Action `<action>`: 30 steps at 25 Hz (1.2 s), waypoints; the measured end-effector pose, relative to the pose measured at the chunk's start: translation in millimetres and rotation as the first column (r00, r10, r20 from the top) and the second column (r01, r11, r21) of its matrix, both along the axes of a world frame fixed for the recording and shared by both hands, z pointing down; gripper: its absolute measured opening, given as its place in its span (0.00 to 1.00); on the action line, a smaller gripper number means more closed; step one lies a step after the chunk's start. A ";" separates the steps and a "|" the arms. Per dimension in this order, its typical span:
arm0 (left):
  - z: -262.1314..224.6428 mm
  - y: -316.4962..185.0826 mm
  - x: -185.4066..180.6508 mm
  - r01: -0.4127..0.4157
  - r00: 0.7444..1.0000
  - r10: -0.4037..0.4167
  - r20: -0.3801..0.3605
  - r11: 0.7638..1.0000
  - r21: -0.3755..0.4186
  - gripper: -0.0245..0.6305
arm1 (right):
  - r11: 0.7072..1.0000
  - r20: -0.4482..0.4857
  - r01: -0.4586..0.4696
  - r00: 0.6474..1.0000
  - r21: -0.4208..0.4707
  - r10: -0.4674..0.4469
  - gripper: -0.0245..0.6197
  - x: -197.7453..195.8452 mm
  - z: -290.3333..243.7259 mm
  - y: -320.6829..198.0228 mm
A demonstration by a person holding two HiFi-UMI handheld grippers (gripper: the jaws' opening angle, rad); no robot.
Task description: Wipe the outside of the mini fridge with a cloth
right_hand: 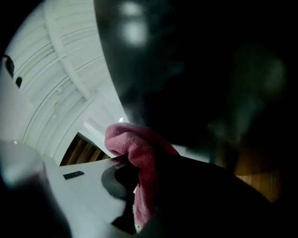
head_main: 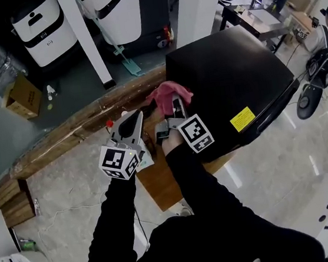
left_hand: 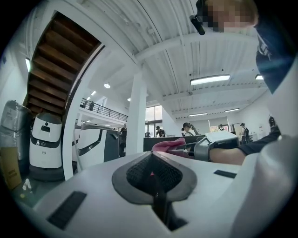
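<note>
At the near left edge of the black mini fridge [head_main: 235, 83], where it stands on the wooden table [head_main: 75, 132], a pink cloth [head_main: 168, 94] is held bunched in the right tongs [head_main: 173, 105]. In the right gripper view the cloth [right_hand: 135, 148] is seen clamped between the two jaws, with its free fold pushed up toward the dark glossy fridge wall [right_hand: 200, 69] that fills most of that view. Contact between fold and wall looks likely but cannot be confirmed. The left tongs [head_main: 132, 124] are held just beside the right ones, on the side away from the fridge. In the left gripper view their jaws [left_hand: 153, 174] are closed together with nothing gripped, and the cloth [left_hand: 167, 144] shows beyond them to the right. The relation that matters is this: nearly all of the fridge's broad black face, with its yellow label [head_main: 242, 119], lies to the right of the cloth and away from the person, so its unwiped run stretches rightward from the tongs. The wiping is judged to be at or near its start on this face. The next stroke is judged to call for the cloth to be drawn right along that run by the right tongs, which are the nearer, while the left tongs are kept clear. If the grip is shallow, the cloth may be dragged loose on the edge.
</note>
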State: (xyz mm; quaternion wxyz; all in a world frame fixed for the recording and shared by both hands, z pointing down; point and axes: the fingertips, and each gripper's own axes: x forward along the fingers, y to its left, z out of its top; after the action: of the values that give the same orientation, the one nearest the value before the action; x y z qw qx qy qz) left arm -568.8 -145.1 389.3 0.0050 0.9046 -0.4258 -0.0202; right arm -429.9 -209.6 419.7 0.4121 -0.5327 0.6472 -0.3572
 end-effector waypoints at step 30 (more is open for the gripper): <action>140.9 -17.8 11.9 -0.081 0.989 0.102 0.112 0.981 -0.174 0.05 | 0.969 0.305 -0.022 0.947 -0.247 0.099 0.13 5.7 173.0 -26.0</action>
State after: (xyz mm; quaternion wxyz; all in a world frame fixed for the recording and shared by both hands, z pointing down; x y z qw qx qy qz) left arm -556.9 -162.9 530.2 0.0568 0.9191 -0.3834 0.0706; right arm -424.2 -235.7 592.7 0.4533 -0.5346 0.5082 -0.5005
